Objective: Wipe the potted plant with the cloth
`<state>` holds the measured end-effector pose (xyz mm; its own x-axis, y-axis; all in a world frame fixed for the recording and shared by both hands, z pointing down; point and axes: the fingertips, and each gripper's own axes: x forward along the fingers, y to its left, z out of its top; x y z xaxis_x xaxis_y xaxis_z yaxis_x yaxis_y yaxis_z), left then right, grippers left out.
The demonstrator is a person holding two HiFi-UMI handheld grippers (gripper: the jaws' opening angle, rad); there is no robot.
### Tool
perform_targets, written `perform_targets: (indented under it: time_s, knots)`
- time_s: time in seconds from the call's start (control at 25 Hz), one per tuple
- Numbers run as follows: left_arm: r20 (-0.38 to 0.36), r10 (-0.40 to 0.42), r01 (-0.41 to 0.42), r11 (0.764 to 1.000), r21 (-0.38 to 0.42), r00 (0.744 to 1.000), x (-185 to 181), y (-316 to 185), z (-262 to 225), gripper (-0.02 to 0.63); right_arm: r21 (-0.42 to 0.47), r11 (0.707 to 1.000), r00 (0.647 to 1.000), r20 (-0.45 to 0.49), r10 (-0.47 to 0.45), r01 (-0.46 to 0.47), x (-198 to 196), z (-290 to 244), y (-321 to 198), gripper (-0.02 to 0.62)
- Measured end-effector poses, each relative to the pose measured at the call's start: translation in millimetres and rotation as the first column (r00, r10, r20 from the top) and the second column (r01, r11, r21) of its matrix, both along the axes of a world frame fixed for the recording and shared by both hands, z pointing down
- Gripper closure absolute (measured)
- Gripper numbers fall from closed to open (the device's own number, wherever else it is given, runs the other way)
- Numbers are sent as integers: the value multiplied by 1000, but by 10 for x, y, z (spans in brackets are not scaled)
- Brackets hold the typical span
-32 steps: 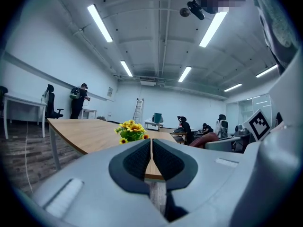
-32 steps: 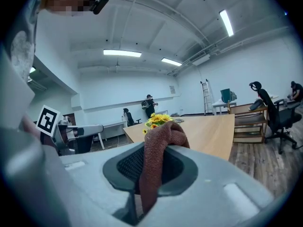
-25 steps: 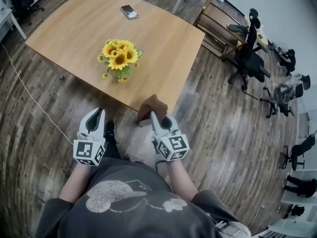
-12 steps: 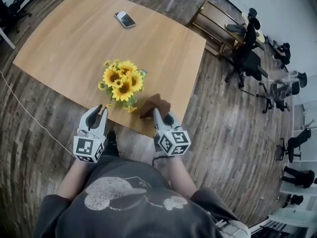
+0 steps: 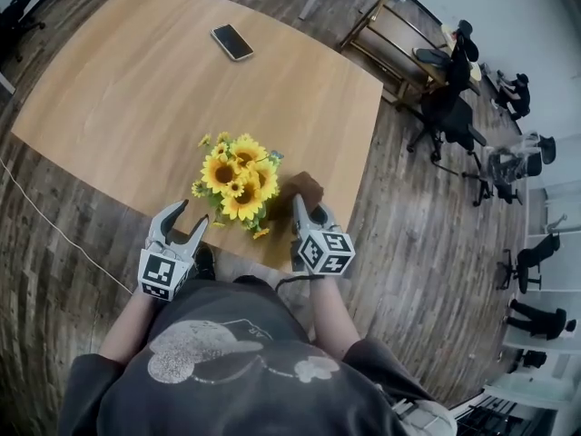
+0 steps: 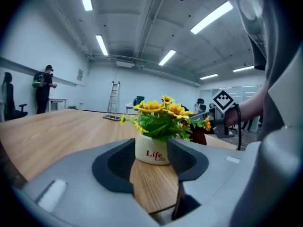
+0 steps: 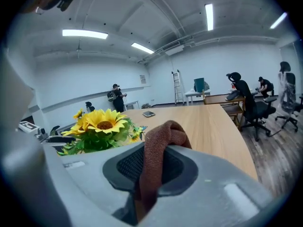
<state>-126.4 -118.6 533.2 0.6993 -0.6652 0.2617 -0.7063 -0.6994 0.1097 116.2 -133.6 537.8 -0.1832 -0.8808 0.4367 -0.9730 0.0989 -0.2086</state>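
Wooden table; potted plant (sunflowers, white pot) near its 6 o'clock edge; left gripper at plant's 8 o'clock, jaws opening, nothing clamped; right gripper at 4 o'clock pinches brown cloth; phone toward 12.

Pale wooden counter on dark plank floor; black phone lying flat near far edge. Black office chairs at right; stepladder by far wall.
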Motion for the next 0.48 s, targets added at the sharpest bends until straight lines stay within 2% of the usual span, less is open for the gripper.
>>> perform_targets:
  time_s: [0.16, 0.24, 0.48]
  knots:
    - [82, 84, -83, 996, -15, 993, 52, 20, 272, 305, -47, 993, 992, -68, -111, 108, -120, 161, -143, 546]
    - [117, 111, -109, 994, -17, 987, 122, 16, 367, 254, -74, 982, 982, -68, -179, 174, -218, 246, -184, 546]
    - [190, 155, -161, 987, 18, 970, 437, -82, 487, 160, -125, 924, 927, -57, -371, 362, -486, 438, -358, 546]
